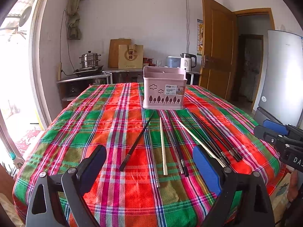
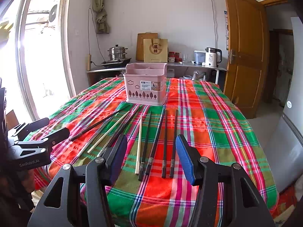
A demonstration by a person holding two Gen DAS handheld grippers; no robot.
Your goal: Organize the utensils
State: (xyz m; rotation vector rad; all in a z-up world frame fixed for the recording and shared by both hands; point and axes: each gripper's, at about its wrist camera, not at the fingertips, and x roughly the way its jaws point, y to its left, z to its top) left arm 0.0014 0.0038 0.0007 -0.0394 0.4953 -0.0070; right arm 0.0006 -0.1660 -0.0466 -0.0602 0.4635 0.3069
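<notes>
2 tools are hovering low over the near edge of the desk, and both are gaping wide with nothing between their pads. The left tool (image 1: 149, 167) is facing the left half of the spread; the right tool (image 2: 151, 158) is facing the right half, and each is showing at the edge of the other's view.

Just ahead of them, the chopsticks are lying loose on the plaid cloth (image 1: 117, 102), fanning from the near edge toward 12 o'clock. In the left view, a black chopstick (image 1: 136, 141) is slanting at 11 o'clock, a metal one (image 1: 153, 157) and a pale wooden one (image 1: 163, 147) are lying nearly straight ahead, and more dark ones are lying toward 1 o'clock. In the right view, a dark pair (image 2: 169, 143) is lying straight ahead, side by side and close together, with another pale stick (image 2: 139, 143) just beside it at 11 o'clock.

Farther out at 12 o'clock, the pink basket (image 1: 163, 92) is standing upright, its divided compartments looking empty, though their floors are hidden.

The sticks are looking light, stiff, thin and probably slick, so they are likely rolling or pivoting under a careless pinch. Taking 1 across its thicker near end, pads square to its length, is looking safest.
</notes>
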